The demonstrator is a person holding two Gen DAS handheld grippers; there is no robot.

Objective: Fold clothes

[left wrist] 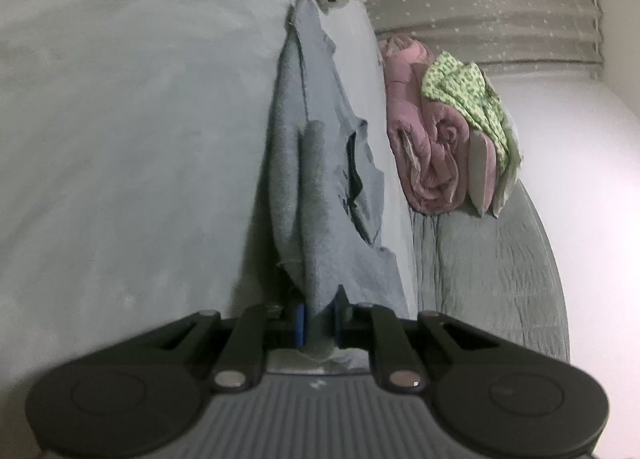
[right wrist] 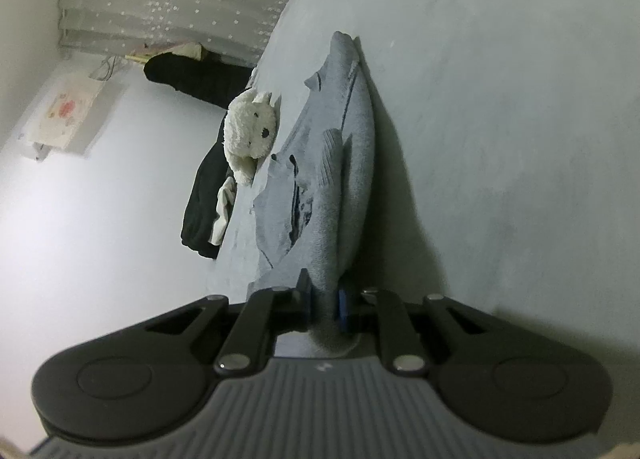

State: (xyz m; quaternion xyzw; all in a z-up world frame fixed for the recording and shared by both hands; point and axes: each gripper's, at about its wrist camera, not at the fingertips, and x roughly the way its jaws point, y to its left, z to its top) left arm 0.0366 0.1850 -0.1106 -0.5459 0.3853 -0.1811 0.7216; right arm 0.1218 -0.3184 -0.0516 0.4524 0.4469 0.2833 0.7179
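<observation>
Closest in, the left gripper (left wrist: 320, 323) has its two blue-padded fingers pinched tight on a bunched edge of the grey shirt (left wrist: 316, 179), with a tuft of cloth poking out behind the pads. The right gripper (right wrist: 325, 305) is clamped the same way on another edge of the same shirt (right wrist: 340, 179). Between them the shirt runs out as a long doubled ridge over the pale bed (left wrist: 120, 119), part lifted and part lying on it, with a dark printed patch showing on the flatter side.

It looks like a fold being carried across. To do it well, both grips should travel together at one height, keeping the cloth between them taut enough that the held edge stays straight. Lay the far end down first, then lower the near edge onto the layer beneath so the edges meet, and only then let go.

The white stuffed toy (right wrist: 252, 131) sits near the shirt's far end, and the rolled pink quilt (left wrist: 424, 139) with a green flowered cloth (left wrist: 472, 95) lies close alongside; steer the shirt clear of both.
</observation>
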